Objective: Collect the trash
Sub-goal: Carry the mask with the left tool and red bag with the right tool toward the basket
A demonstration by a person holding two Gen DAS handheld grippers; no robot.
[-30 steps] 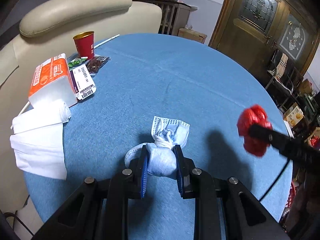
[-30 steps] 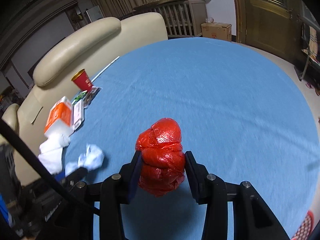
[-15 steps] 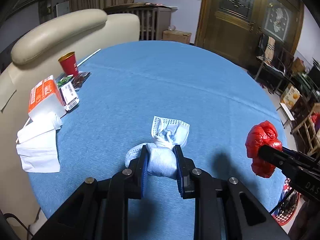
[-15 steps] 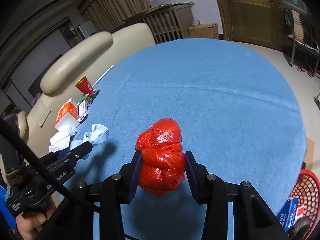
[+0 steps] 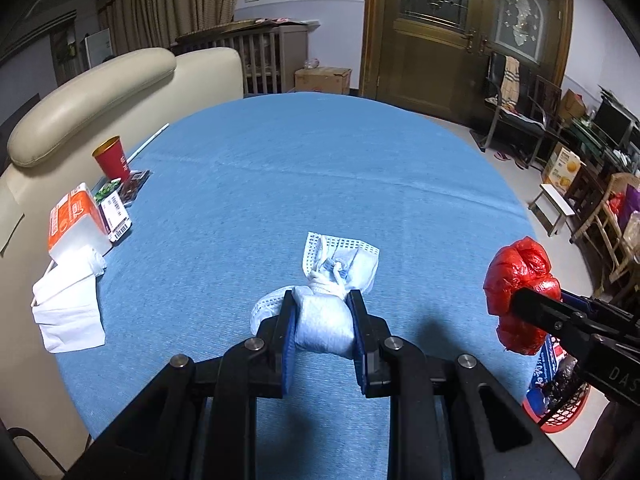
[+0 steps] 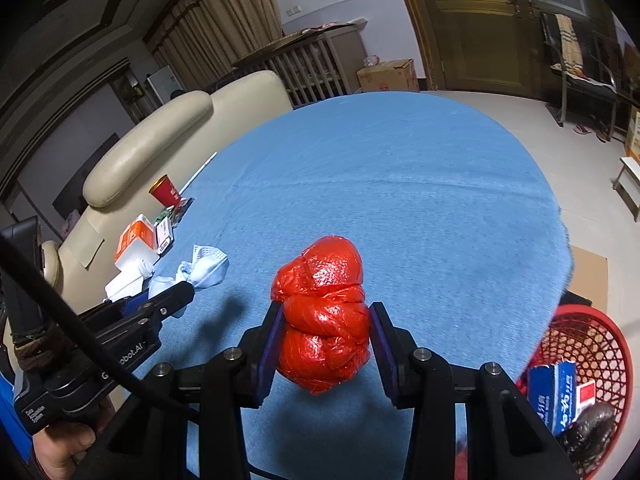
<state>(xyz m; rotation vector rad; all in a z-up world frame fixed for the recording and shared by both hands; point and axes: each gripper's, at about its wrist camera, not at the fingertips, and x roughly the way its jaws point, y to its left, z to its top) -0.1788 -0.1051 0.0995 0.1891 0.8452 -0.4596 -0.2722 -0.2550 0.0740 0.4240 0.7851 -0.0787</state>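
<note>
My left gripper point(image 5: 323, 322) is shut on a crumpled pale blue face mask point(image 5: 326, 316), held above the round blue table point(image 5: 320, 168); the same mask point(image 6: 204, 270) shows at the left of the right wrist view. A knotted red plastic bag point(image 6: 324, 312) sits squeezed in my right gripper point(image 6: 326, 340), which is shut on it over the table's near right part. From the left wrist view that red bag point(image 5: 518, 288) hangs past the table's right edge, above a red mesh basket point(image 5: 560, 412). The basket point(image 6: 588, 344) stands on the floor and holds a blue carton and dark trash.
At the table's left edge lie a red paper cup point(image 5: 112, 158), an orange tissue pack point(image 5: 74, 216), snack wrappers point(image 5: 120, 200) and white tissues point(image 5: 68, 304). A cream sofa point(image 5: 92, 92) backs that side. Chairs and boxes crowd the right of the room.
Both grippers have drawn back and to the right with their loads, so more of the table shows. The red basket has come into view at the lower right.
</note>
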